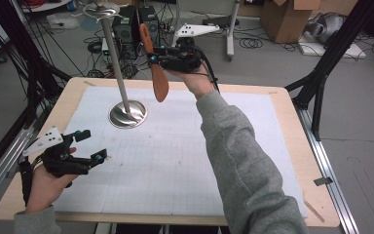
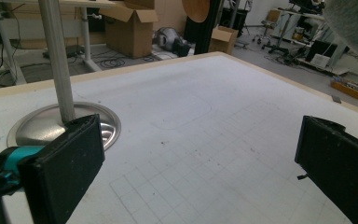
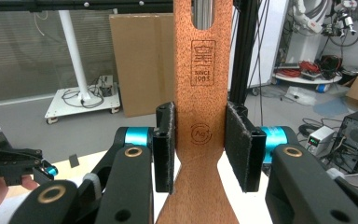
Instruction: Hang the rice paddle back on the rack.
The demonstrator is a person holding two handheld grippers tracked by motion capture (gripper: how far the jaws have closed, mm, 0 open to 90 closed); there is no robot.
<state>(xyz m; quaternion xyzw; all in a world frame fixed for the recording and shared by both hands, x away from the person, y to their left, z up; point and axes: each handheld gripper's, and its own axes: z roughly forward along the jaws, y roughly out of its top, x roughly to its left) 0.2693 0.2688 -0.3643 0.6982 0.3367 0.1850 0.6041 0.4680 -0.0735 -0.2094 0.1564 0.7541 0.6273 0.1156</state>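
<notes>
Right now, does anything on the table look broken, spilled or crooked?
Nothing stands out. The metal stand is upright on the white mat, which lies flat and clean. The right gripper holds the wooden spatula in the air, undamaged.

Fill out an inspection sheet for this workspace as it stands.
Surface: wooden table under a white gridded mat.
Job's things: wooden spatula held upright in the air; metal stand with round base on the mat.
Clutter: nothing seen on the mat.
Grippers: right gripper shut on the spatula handle; left gripper open, low over the mat's near left.
Cables: a black cable trails from the right gripper.
Surroundings: cardboard boxes, floor cables, black frame posts.
</notes>
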